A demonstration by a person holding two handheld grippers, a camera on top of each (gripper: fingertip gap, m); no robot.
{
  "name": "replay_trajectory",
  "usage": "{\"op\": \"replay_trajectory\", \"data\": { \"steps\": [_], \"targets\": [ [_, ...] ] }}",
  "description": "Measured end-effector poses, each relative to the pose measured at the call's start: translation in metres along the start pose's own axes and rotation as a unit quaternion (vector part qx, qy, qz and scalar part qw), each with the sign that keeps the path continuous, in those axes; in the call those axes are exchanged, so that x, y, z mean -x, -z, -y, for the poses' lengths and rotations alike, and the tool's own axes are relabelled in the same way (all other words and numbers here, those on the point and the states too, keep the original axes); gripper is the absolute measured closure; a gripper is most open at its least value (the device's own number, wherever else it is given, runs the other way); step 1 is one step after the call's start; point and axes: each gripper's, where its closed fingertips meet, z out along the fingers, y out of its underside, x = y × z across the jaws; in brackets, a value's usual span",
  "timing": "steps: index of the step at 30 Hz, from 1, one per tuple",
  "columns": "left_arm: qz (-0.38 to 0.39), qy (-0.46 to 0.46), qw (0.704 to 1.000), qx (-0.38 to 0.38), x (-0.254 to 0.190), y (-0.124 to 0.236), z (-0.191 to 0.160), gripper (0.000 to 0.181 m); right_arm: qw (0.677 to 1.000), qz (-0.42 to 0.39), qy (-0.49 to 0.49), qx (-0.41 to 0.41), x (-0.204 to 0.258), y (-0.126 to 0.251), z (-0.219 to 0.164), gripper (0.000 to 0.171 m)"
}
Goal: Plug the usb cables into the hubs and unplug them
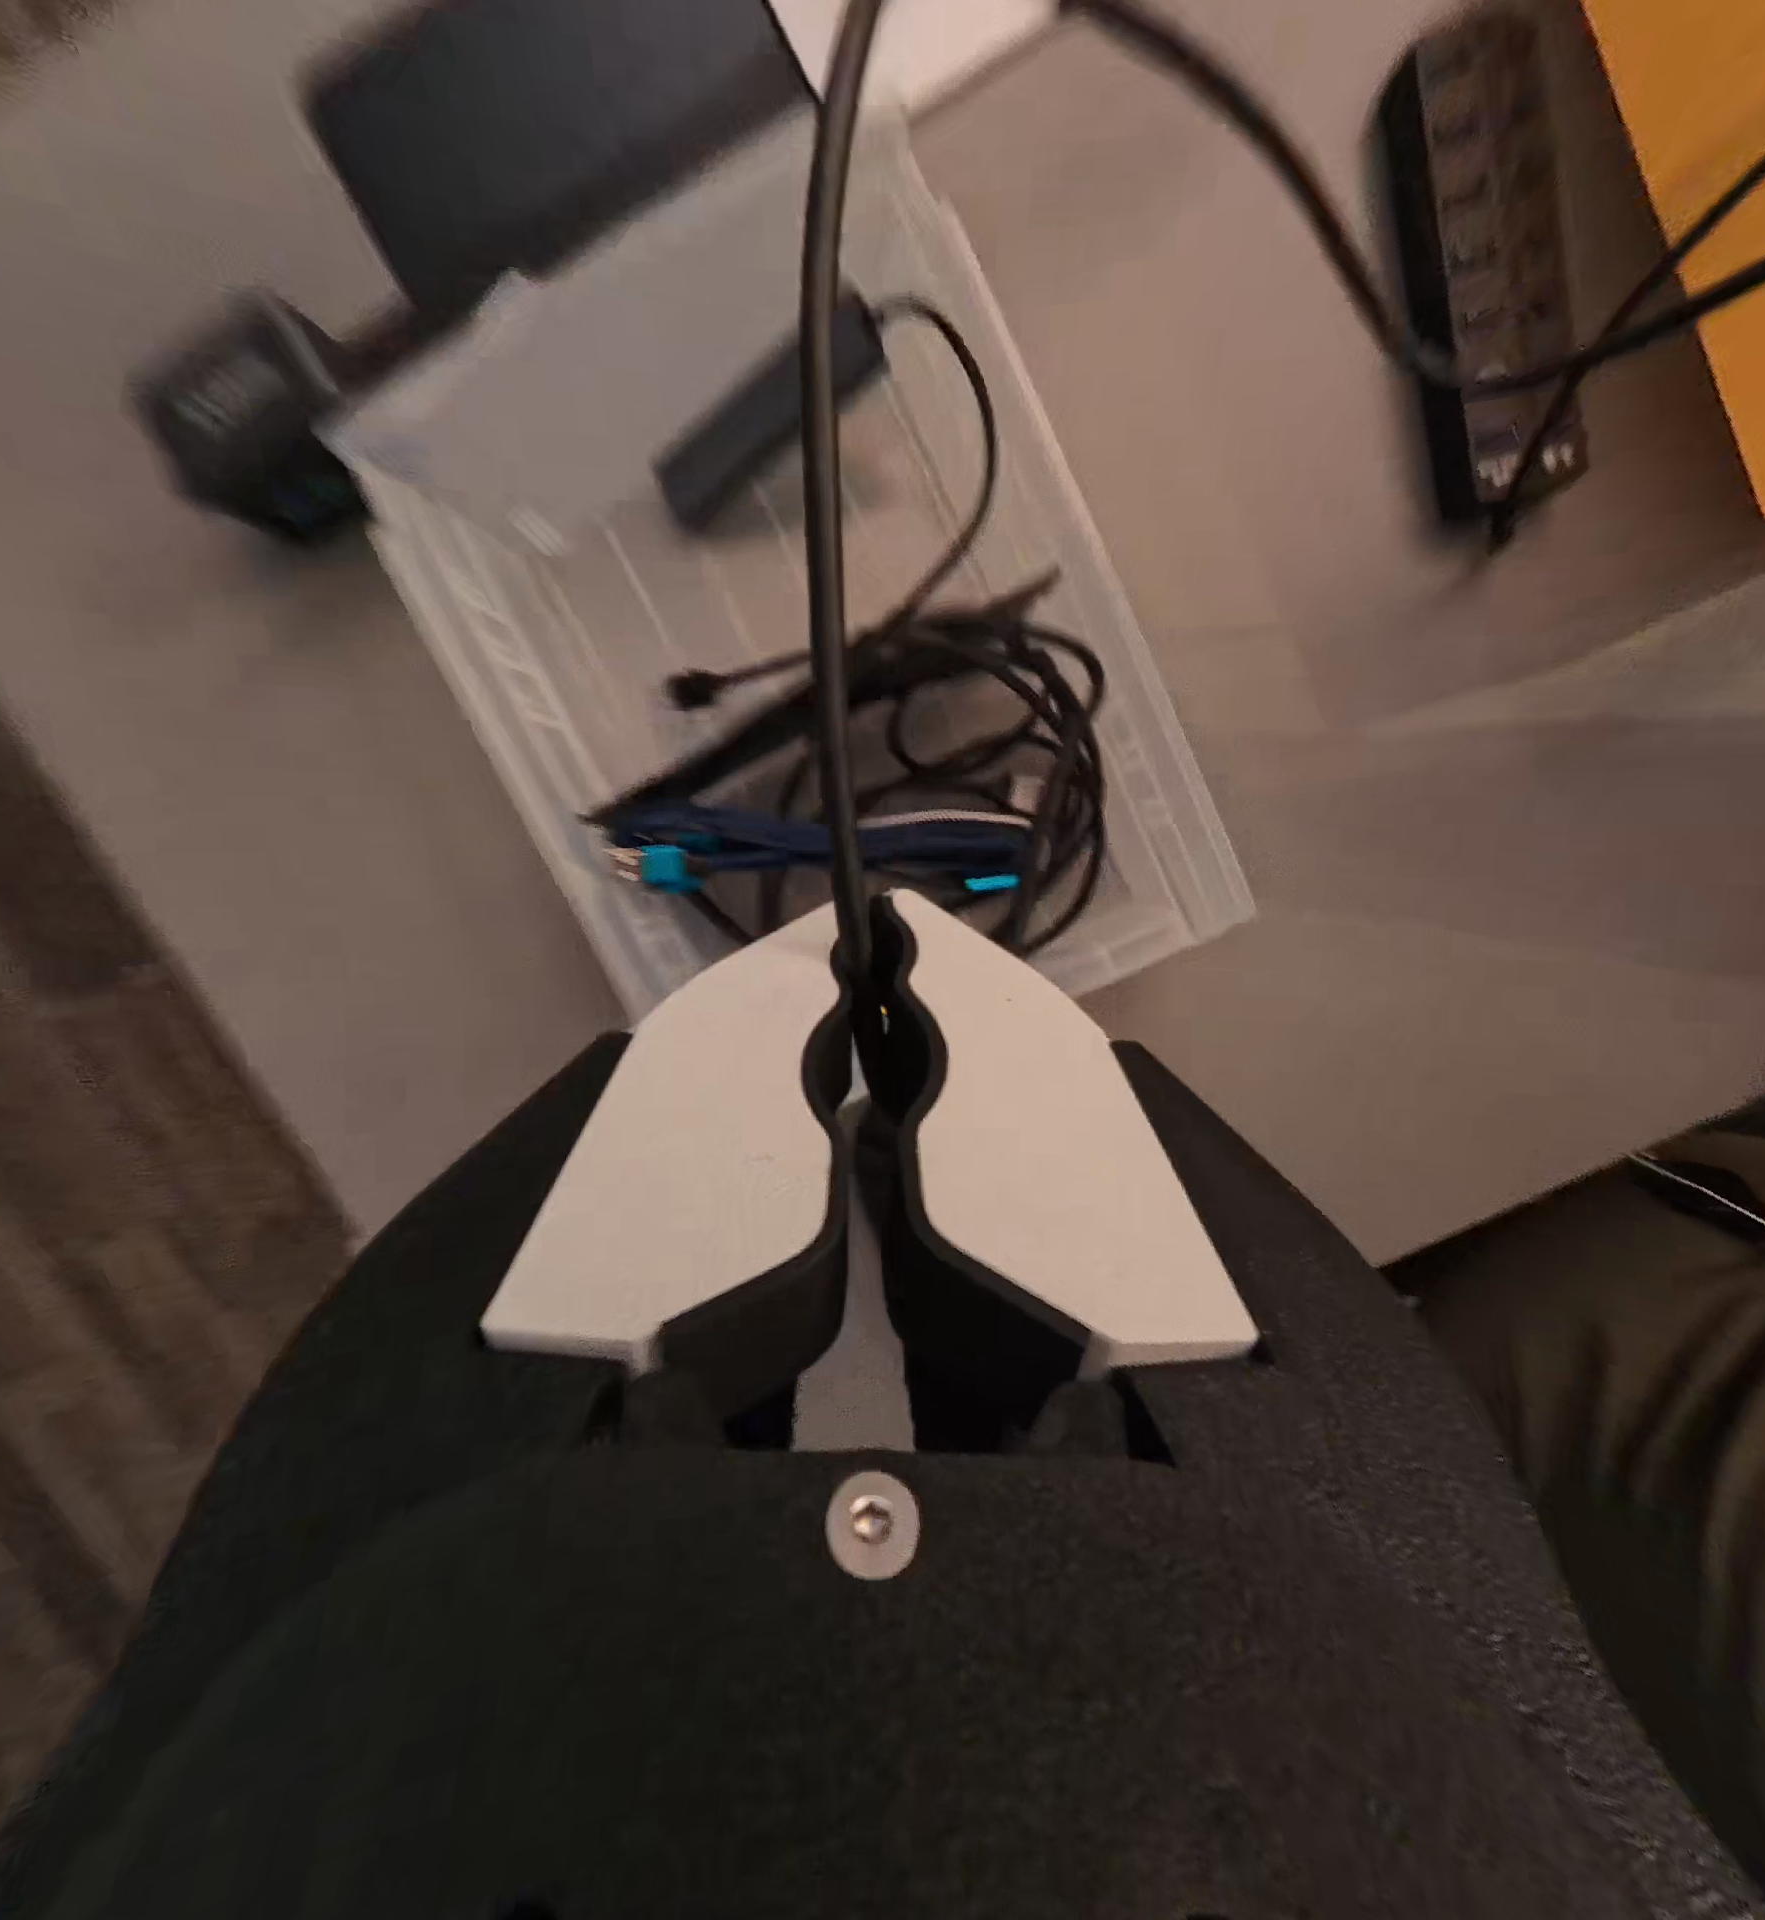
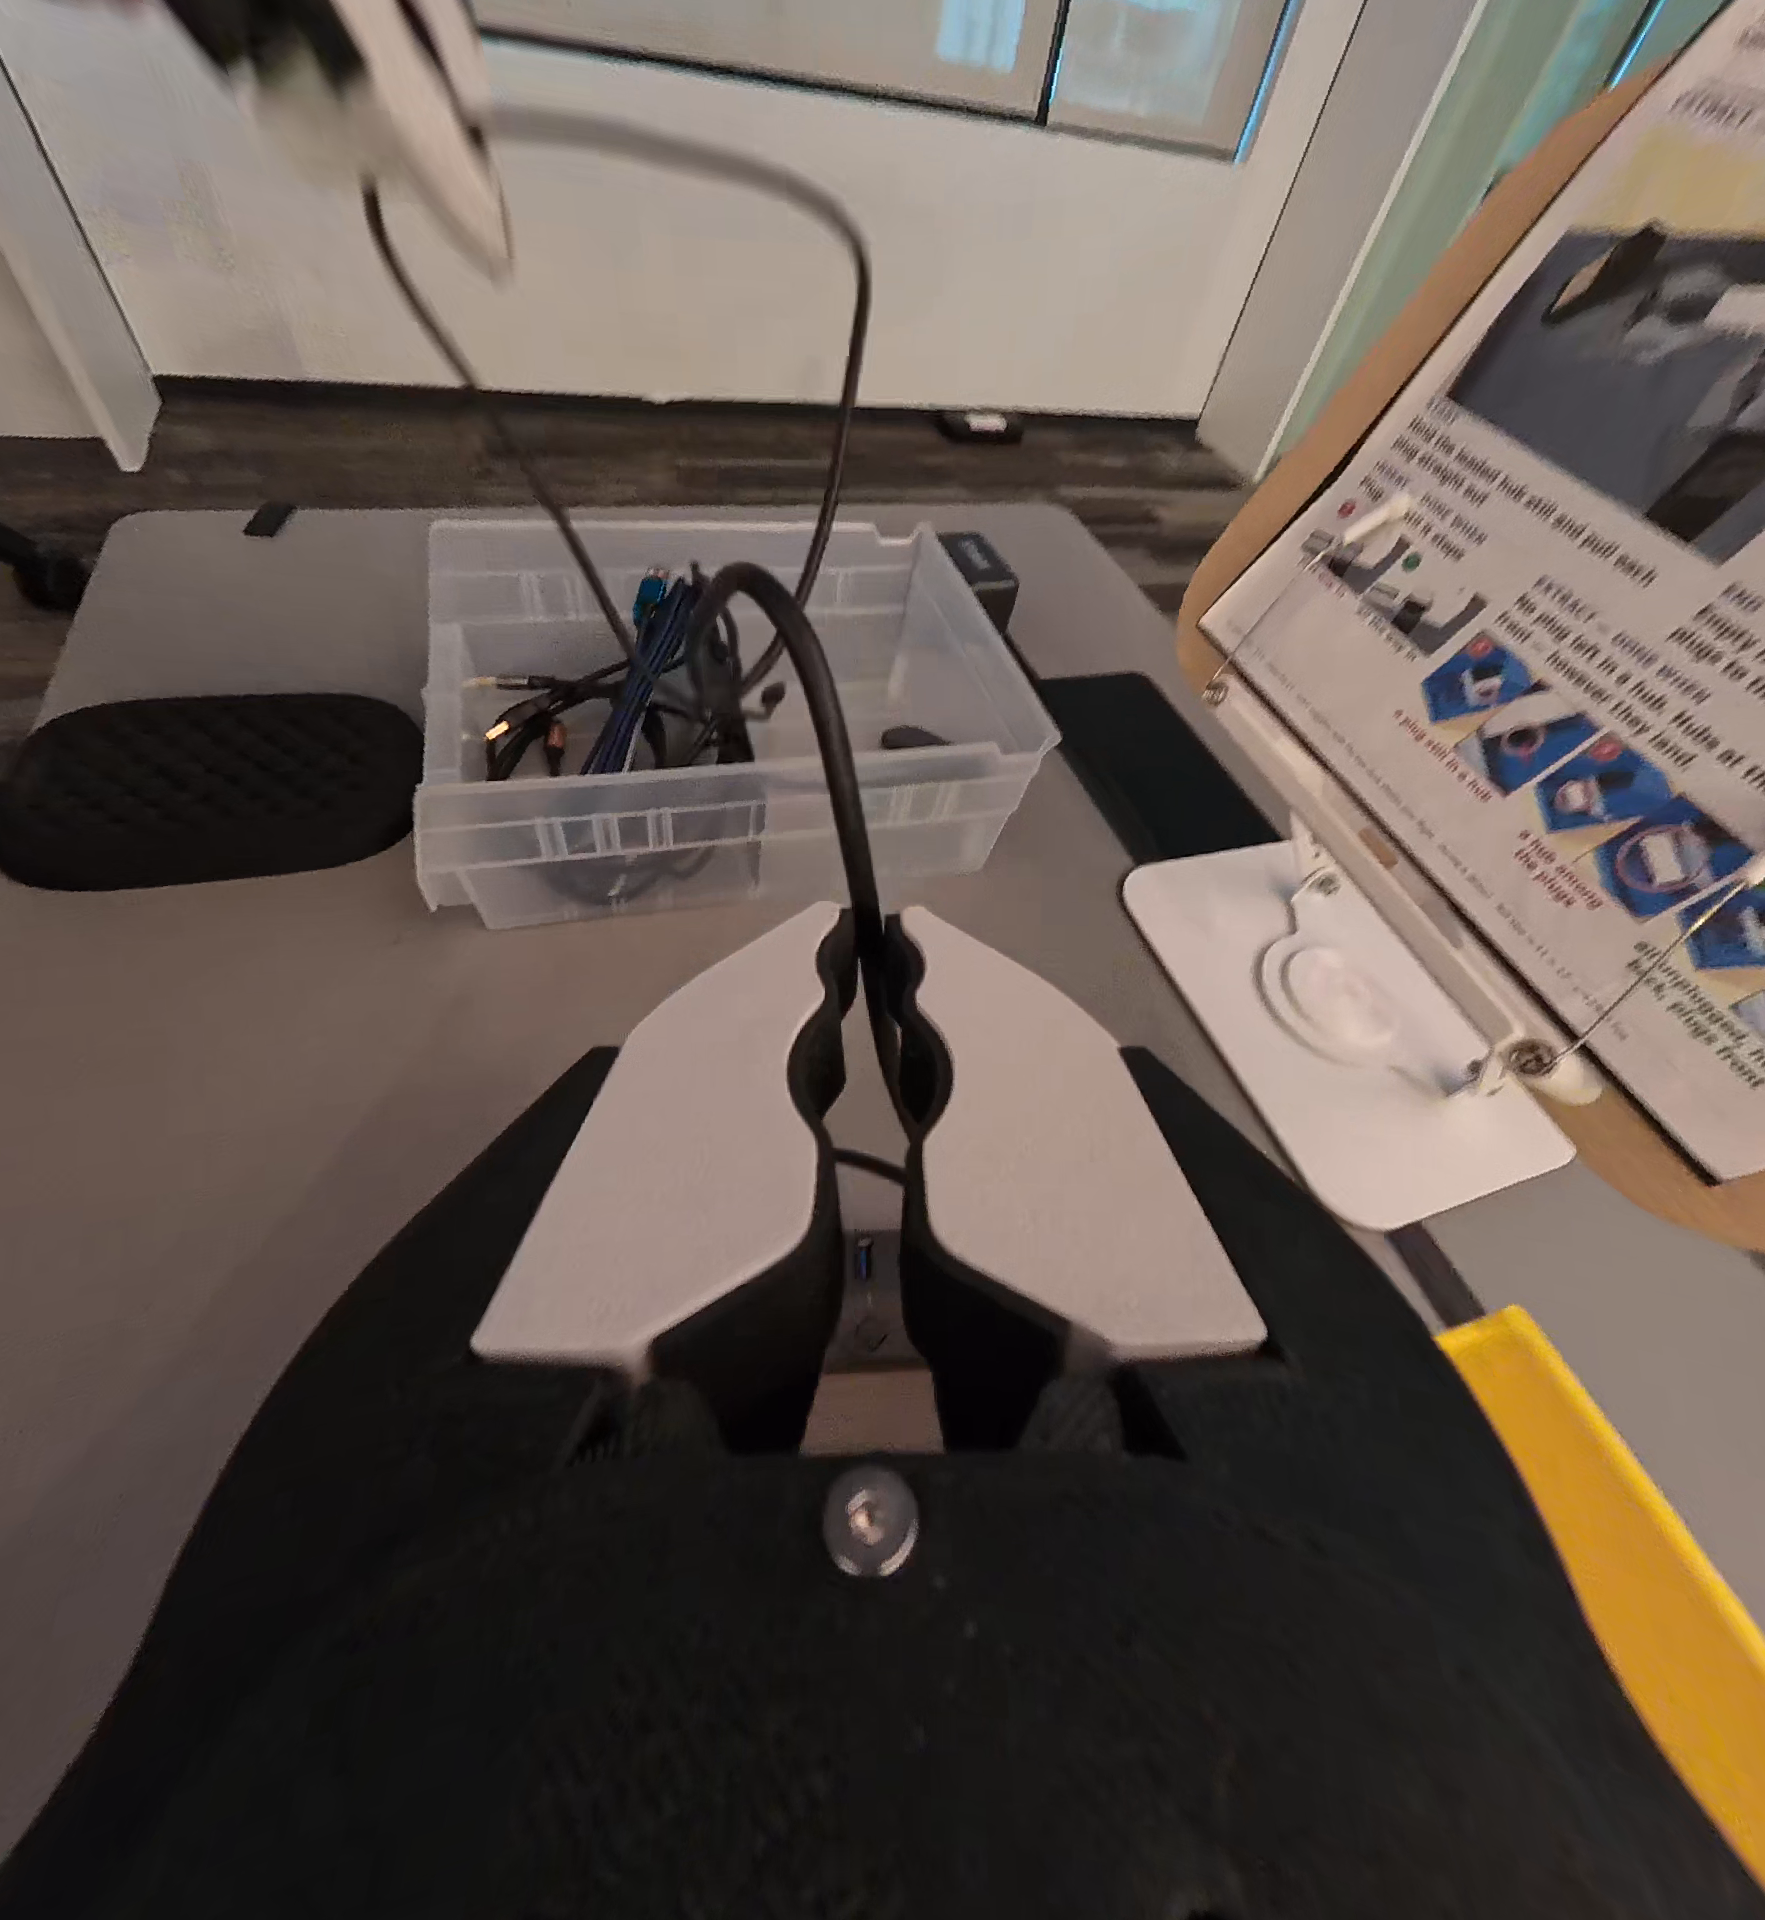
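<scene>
My left gripper (image 1: 873, 935) is shut on a black usb cable (image 1: 821, 520) and is raised high above the clear bin (image 1: 462, 582). The cable runs up out of the frame. In the right wrist view the left gripper (image 2: 410, 114) shows blurred at the top left, with a cable (image 2: 857, 281) arching down from it. My right gripper (image 2: 870, 925) is shut on a thick black cable (image 2: 826, 727) that arches up and over towards the bin (image 2: 649, 831). A dark hub (image 2: 870, 1299) with a blue port shows below, between its fingers. A long black hub (image 1: 1491, 312) with cables lies at the upper right.
The bin holds coiled black and blue cables (image 1: 961, 769) and a dark bar-shaped hub (image 1: 764, 416). A black pad (image 2: 203, 790) lies left of the bin. An instruction board (image 2: 1584, 623) on a white stand (image 2: 1325, 1039) is at the right. A yellow edge (image 2: 1636, 1610) is at the near right. Some 30 cm of space lies between my two pairs of fingers.
</scene>
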Motion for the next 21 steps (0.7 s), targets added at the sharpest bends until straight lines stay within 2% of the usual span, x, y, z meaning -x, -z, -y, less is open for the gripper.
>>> {"op": "replay_trajectory", "data": {
  "steps": [3,6,9,11,16,21],
  "targets": [
    [0.093,-0.046,0.995,-0.016,0.010,0.059,0.049,0.181,0.999,0.032,-0.018,0.025,0.008,0.003,-0.007,0.165],
    [0.150,-0.081,0.985,-0.032,0.001,0.108,0.095,0.181,0.997,0.058,-0.043,0.042,0.017,0.004,-0.009,0.164],
    [0.209,-0.116,0.970,-0.036,-0.011,0.147,0.130,0.181,0.989,0.105,-0.095,0.031,0.033,0.003,-0.001,0.163],
    [0.215,-0.129,0.967,-0.042,-0.027,0.162,0.148,0.181,0.977,0.162,-0.137,0.029,0.052,0.002,0.005,0.162],
    [0.179,-0.180,0.966,-0.053,-0.079,0.160,0.172,0.181,0.947,0.286,-0.140,0.029,0.102,0.014,0.020,0.162],
    [0.139,-0.209,0.967,-0.035,-0.109,0.108,0.177,0.181,0.938,0.314,-0.141,0.037,0.111,0.029,0.020,0.163]
  ]
}}
